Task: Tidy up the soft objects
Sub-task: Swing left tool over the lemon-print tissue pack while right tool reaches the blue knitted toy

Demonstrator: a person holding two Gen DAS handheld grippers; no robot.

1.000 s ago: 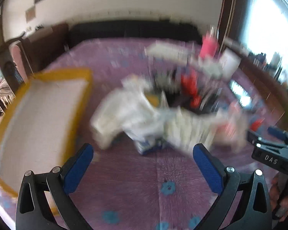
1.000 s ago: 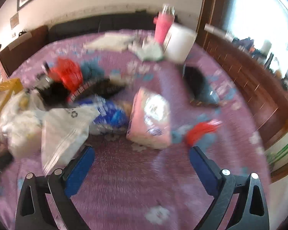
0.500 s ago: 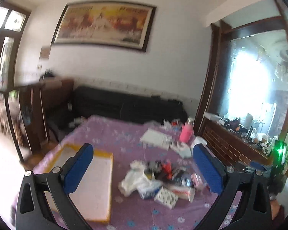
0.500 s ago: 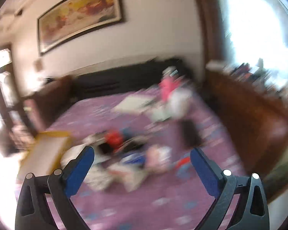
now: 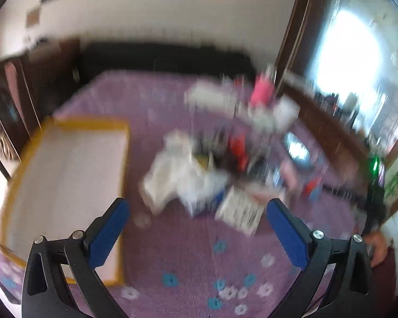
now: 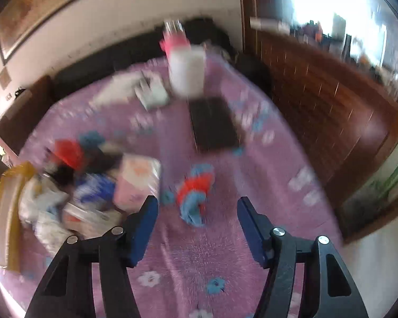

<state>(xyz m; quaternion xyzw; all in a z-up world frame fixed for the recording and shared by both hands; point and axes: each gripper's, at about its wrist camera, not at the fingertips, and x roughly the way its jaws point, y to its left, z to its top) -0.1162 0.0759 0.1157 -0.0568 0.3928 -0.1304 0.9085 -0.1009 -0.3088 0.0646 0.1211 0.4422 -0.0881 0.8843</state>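
Left wrist view: one yellow-rimmed tray [image 5: 66, 175], lying empty at left on the purple bed [image 5: 172, 251]; blurred heap of soft packs [image 5: 199, 180] at centre (uncountable). Left gripper [image 5: 196, 220] jaws spread, empty.

Right wrist view: right gripper [image 6: 197, 220] jaws have just been closing, nothing between them; one red-and-blue cloth [image 6: 196, 196] just beyond them.

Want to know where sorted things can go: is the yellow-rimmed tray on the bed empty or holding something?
Empty, as far as the blur allows: the tray shows only its bare pale inside in the left wrist view, with the pile of soft objects lying beside it.

White wall [image 5: 146, 13], framed painting [image 6: 39, 2], dark sofa [image 5: 159, 55] — bright window [image 5: 350, 53], wooden cabinet [image 6: 318, 92].
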